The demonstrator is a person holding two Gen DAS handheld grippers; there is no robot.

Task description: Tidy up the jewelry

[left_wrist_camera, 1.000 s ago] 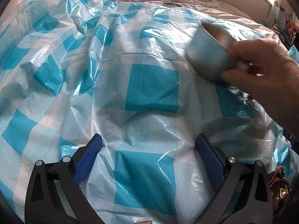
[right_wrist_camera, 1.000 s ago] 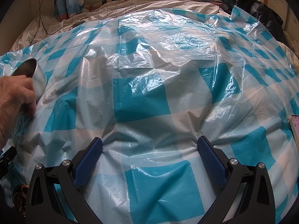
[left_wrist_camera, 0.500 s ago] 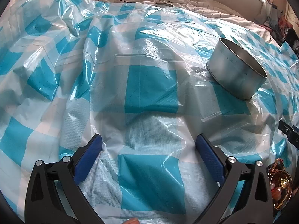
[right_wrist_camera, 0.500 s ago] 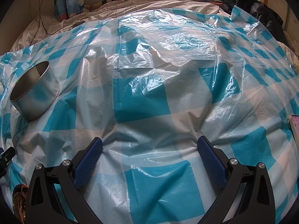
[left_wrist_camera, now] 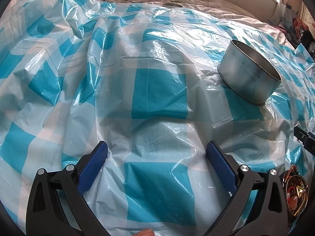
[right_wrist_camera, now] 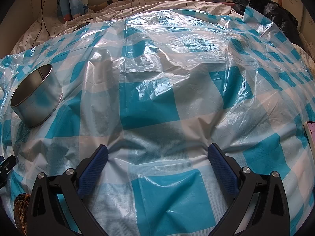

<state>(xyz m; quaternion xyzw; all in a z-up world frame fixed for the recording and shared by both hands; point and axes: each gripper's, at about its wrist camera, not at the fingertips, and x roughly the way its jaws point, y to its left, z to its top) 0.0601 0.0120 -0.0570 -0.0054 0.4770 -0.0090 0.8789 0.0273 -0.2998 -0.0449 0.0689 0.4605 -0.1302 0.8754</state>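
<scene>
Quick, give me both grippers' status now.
Left gripper: open, holding nothing, over the checked plastic sheet.
Right gripper: open, holding nothing.

1. A plastic sheet (left_wrist_camera: 157, 102) lies spread over the bed (right_wrist_camera: 177, 4), under and ahead of both grippers.
2. A tin (left_wrist_camera: 250, 72) stands on the sheet, ahead and to the right of the left gripper (left_wrist_camera: 157, 157), and ahead and far left of the right gripper (right_wrist_camera: 157, 157).
3. A pile of jewelry (left_wrist_camera: 295, 188) lies just right of the left gripper, nearer than the tin.
4. A phone (right_wrist_camera: 310, 133) lies on the sheet far right of the right gripper.
5. A cable (right_wrist_camera: 42, 11) runs over the bed beyond the sheet, far ahead to the left.
</scene>
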